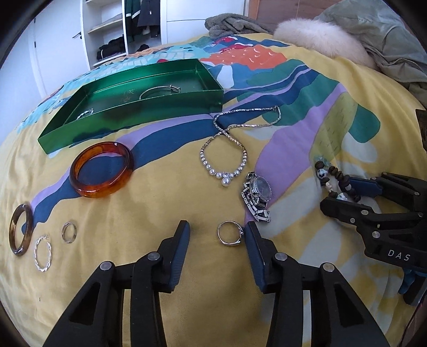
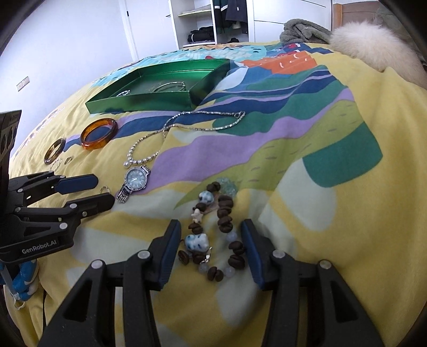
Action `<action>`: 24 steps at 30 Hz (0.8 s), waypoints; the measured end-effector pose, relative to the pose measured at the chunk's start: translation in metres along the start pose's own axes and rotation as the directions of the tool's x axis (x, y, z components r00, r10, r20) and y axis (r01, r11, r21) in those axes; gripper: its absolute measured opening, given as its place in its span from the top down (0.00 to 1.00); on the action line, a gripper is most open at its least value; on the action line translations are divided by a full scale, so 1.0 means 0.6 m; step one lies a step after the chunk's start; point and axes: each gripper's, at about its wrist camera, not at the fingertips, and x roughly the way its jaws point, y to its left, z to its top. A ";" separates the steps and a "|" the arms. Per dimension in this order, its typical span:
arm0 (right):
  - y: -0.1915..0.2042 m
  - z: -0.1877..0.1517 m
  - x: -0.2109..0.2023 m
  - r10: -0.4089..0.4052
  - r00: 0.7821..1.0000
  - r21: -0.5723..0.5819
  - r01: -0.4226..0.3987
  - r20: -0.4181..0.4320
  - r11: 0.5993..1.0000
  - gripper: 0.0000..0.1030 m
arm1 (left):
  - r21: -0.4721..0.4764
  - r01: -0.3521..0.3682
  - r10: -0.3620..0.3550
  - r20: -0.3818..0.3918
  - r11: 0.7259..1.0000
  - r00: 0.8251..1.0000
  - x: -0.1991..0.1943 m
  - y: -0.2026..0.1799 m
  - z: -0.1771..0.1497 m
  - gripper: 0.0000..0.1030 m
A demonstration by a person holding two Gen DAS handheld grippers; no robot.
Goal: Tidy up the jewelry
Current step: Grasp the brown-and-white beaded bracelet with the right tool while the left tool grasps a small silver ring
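**Two grippers close in on ring and beads; most jewelry still outside the box**

L gripper point(image 1: 216, 235) sits low over the bedspread point(image 1: 165, 202), jaws apart w/ a silver ring point(image 1: 229, 232) between them. The ring lies just beside the right-hand finger point(image 1: 254, 240); whether the pad touches it can't be told, and nothing is clamped yet. R gripper point(image 2: 209, 235) straddles a brown-and-blue bead bracelet point(image 2: 213, 235), jaws apart; the outer beads sit right at the right-hand pad, contact unclear, the other pad near but apart, so no firm grip shows.

Progress, judged from the layout: early. The green box point(image 1: 133, 120) holds only a thin silver bangle point(image 1: 160, 90) and a small twisted silver piece point(image 1: 85, 113). Left to sort: wristwatch point(image 1: 257, 194) just beyond the ring, pearl necklace point(image 1: 226, 160) w/ its chain trailing toward the box, amber bangle point(image 1: 101, 170) near the box's front wall, plus a tortoiseshell ring point(image 1: 21, 229), a twisted hoop point(image 1: 42, 253) and a small band point(image 1: 68, 232) off to the side.

Around: fur-trimmed coat point(image 1: 360, 40) and grey blanket point(image 1: 232, 25) at the far edge, open wardrobe point(image 1: 120, 32) behind. The watch crowds the ring; the necklace lies across the route to the box.
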 end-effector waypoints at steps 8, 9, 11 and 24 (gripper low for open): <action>-0.001 -0.010 -0.004 0.007 1.000 -0.004 -0.007 -0.013 1.000 0.84 | 0.027 0.029 -0.028 -0.012 0.999 1.000 -0.004 -0.010 -0.008 0.80; -0.002 -0.012 -0.006 0.012 1.000 0.000 -0.012 -0.015 1.000 0.85 | 0.026 0.030 -0.029 -0.013 0.999 0.999 -0.004 -0.011 -0.008 0.80; 0.000 -0.018 -0.011 0.017 1.000 0.003 -0.017 -0.014 1.000 0.87 | 0.018 0.035 -0.035 -0.013 0.999 0.999 -0.009 -0.012 -0.010 0.80; 0.027 -0.060 -0.085 0.032 0.998 0.044 -0.034 0.055 0.998 0.87 | 0.028 0.040 -0.041 0.023 0.999 0.999 -0.075 -0.026 -0.032 0.80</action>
